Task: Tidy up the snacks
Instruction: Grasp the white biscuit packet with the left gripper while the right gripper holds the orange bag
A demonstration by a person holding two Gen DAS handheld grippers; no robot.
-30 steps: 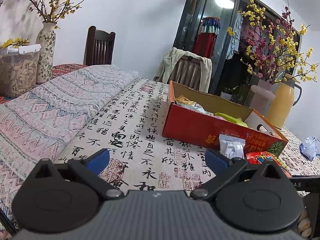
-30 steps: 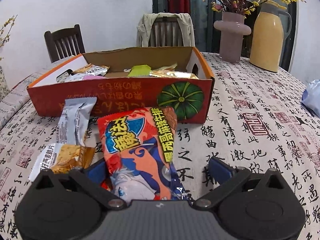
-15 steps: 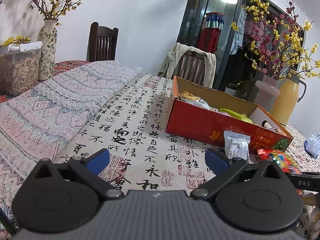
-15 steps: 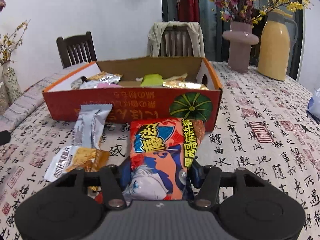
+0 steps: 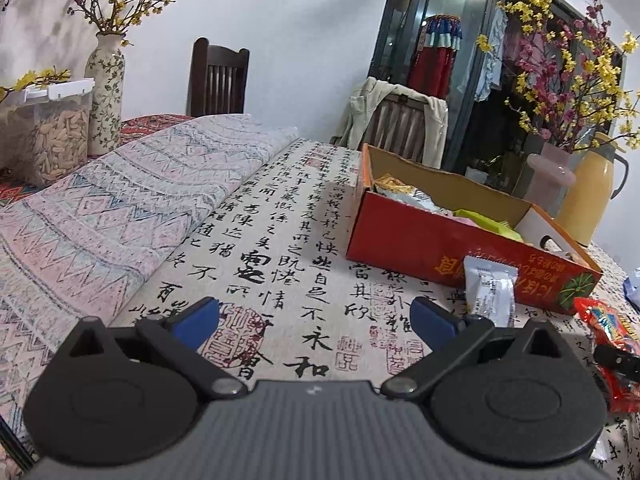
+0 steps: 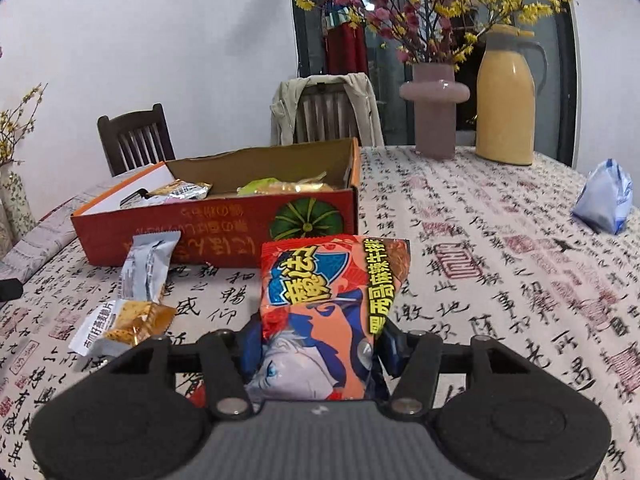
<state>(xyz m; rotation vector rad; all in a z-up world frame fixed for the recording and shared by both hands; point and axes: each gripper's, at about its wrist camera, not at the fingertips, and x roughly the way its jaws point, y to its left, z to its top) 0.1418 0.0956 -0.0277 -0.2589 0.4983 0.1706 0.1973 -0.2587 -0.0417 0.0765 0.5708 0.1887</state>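
Observation:
My right gripper (image 6: 318, 350) is shut on a red and orange snack bag (image 6: 332, 292), held off the cloth and standing up between the blue pads. Behind it sits the open red cardboard box (image 6: 216, 232) holding several snack packets. A grey packet (image 6: 148, 268) leans against the box front, and a small orange cracker packet (image 6: 124, 320) lies left of my gripper. In the left wrist view my left gripper (image 5: 314, 318) stands open over the calligraphy cloth, nothing between its fingers. There the box (image 5: 440, 236), the grey packet (image 5: 490, 290) and the red bag (image 5: 612, 332) lie to the right.
A pink vase (image 6: 434, 116) with blossom branches and a yellow thermos jug (image 6: 506, 96) stand at the table's far side. A blue-white bag (image 6: 606, 198) lies at the right. A clear bin of seeds (image 5: 44, 136), a patterned vase (image 5: 106, 92) and chairs are at the left.
My right gripper closed on the red snack bag and lifted it a little toward the box. The left gripper stayed open and hardly moved.

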